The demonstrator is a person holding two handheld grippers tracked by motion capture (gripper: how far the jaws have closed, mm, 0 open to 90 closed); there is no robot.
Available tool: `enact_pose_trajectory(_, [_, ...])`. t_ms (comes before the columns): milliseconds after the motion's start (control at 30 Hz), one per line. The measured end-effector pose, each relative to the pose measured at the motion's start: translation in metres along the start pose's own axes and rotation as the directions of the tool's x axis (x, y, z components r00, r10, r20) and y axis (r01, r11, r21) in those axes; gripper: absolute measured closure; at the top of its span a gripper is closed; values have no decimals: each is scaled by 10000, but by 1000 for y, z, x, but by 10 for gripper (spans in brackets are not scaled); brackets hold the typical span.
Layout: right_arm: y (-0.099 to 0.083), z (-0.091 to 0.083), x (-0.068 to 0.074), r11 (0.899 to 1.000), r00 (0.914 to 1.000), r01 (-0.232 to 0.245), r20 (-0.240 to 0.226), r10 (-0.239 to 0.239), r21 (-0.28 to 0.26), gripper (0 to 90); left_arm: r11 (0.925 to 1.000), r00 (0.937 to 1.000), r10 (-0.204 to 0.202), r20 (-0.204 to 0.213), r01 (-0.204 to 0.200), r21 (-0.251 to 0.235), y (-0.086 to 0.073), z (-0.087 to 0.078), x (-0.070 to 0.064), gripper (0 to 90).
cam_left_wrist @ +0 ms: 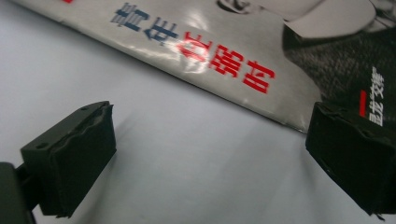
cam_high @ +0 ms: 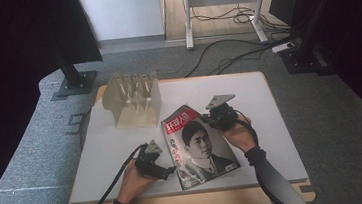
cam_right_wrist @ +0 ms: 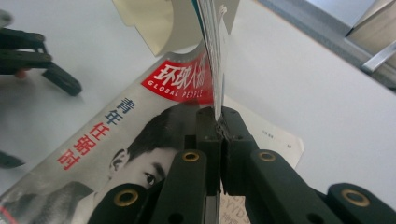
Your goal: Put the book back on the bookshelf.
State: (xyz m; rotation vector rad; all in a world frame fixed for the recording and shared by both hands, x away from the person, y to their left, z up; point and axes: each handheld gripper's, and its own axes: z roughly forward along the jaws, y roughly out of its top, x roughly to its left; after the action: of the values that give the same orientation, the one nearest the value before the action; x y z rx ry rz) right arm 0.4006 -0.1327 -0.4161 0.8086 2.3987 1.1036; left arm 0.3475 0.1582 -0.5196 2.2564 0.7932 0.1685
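Right gripper (cam_right_wrist: 219,126): jaws pinched on the magazine (cam_high: 201,145) cover edge, lifting it at surface centre. Left gripper (cam_left_wrist: 210,154), jaws wide, w/ spine at 12 o'clock. Wooden rack (cam_high: 132,99) at 11. Looks like opening step; next, prob. pin spine.

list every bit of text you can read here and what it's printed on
"环球人物" in white on the red banner of the magazine cover.
"GLOBAL PEOPLE" in small white letters under it, same banner.
"青年" in blue, then red characters that look like "在部时", along the cover's edge.
White characters beside a red bar on the cover's dark part: too blurred to read.
Small print on the inside page: too small to read.
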Motion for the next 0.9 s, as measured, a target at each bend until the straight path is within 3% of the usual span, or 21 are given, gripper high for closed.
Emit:
enact_pose_trajectory(67, [7, -10, 4, 9995, 9998, 216, -7, -217, -251, 866, 9997, 10000, -43, 79, 45, -259, 6, -2, 4, 30])
enact_pose_trajectory(267, [17, -29, 10, 9970, 9986, 524, 78, -520, -566, 866, 9997, 9999, 61, 137, -58, -238, 22, 1, 12, 47])
enact_pose_trajectory(733, [22, -45, 11, 9933, 9974, 715, -30, -721, -911, 866, 9998, 9955, 188, 923, -183, -64, 60, 30, 24, 113])
enact_pose_trajectory(900, [22, -48, 9, 9923, 9975, 693, -50, -702, -1026, 865, 9993, 9946, 79, 1033, -40, -378, 65, 24, 26, 146])
